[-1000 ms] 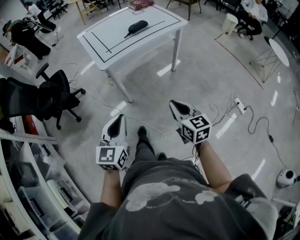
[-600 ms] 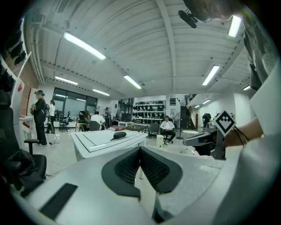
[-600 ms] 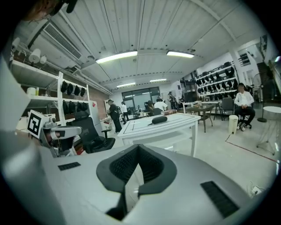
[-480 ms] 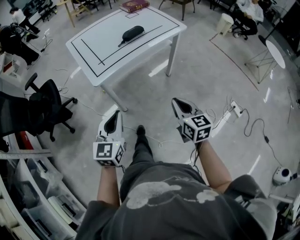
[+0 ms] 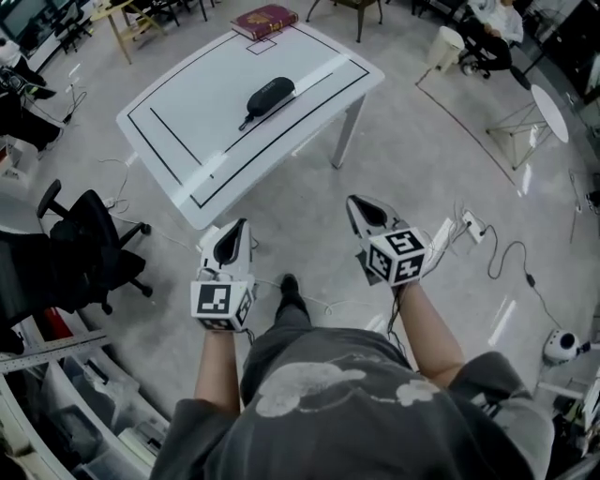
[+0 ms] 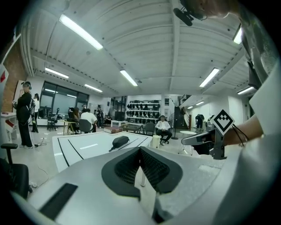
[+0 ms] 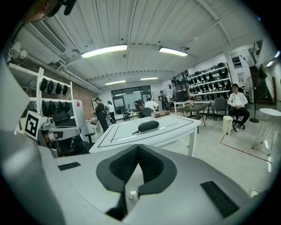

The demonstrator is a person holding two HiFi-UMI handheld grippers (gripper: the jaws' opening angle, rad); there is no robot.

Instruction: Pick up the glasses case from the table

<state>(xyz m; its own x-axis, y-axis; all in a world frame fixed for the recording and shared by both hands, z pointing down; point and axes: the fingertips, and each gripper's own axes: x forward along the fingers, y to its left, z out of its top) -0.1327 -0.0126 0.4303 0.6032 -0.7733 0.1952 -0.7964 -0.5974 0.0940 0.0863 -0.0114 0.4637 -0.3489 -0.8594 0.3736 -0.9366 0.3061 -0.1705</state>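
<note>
A black glasses case [image 5: 269, 95] lies on the white table [image 5: 187, 131], inside its black outline; it also shows as the case [image 6: 119, 141] and the case [image 7: 148, 125]. My left gripper [image 5: 238, 228] is held over the floor just short of the table's near corner, jaws shut and empty. My right gripper [image 5: 355, 203] hangs level with it to the right, beside the table leg, also shut with nothing in it. Both point toward the table, well short of the case. The left gripper's jaws [image 6: 140, 150] and the right gripper's jaws [image 7: 138, 147] meet at their tips.
A dark red book [image 5: 265, 19] lies at the table's far edge. A black office chair [image 5: 89, 234] stands on the left, shelves with bins behind it. A power strip and cables [image 5: 473, 225] lie on the floor on the right. A white bin [image 5: 448, 42] and seated people are beyond.
The person has walked toward the table: it sits lower and larger in the head view. Both grippers travelled forward with them and stayed shut.
</note>
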